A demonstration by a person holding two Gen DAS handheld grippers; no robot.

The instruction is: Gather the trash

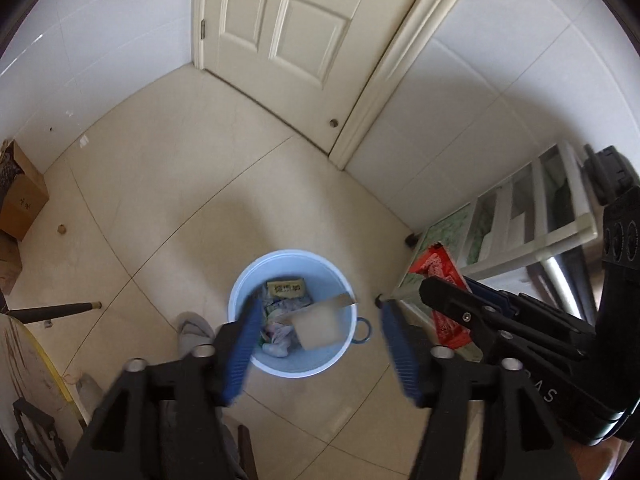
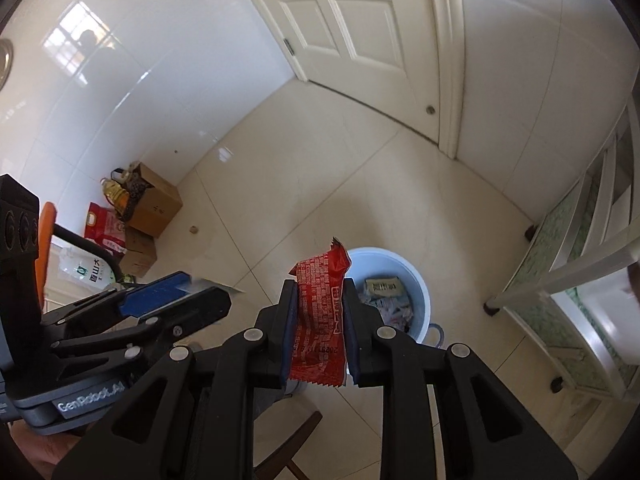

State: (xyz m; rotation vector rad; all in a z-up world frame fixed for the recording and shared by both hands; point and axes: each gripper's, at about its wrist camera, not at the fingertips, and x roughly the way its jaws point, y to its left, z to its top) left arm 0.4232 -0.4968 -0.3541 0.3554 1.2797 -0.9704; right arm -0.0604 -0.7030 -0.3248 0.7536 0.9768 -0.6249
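Left claw (image 1: 316, 344) is hanging wide open over the blue bin (image 1: 240, 304), a pale packet (image 1: 318, 326) lying loose between its fingers, above the bin's trash. Right claw (image 2: 320, 328) is pinching a red wrapper (image 2: 320, 312) just beside the bin (image 2: 420, 288), short of its rim.

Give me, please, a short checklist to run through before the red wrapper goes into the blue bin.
1. Right tool grips the red wrapper: ok, pads press on both sides.
2. Left tool is empty: ok, jaws apart, a pale blurred piece shows between them over the bin.
3. Blue bin has room: ok, trash only at the bottom.
4. Wrapper is over the bin mouth: not ok, in the right wrist view it sits left of the rim.
5. Left tool clear of the right tool's path: cannot tell.
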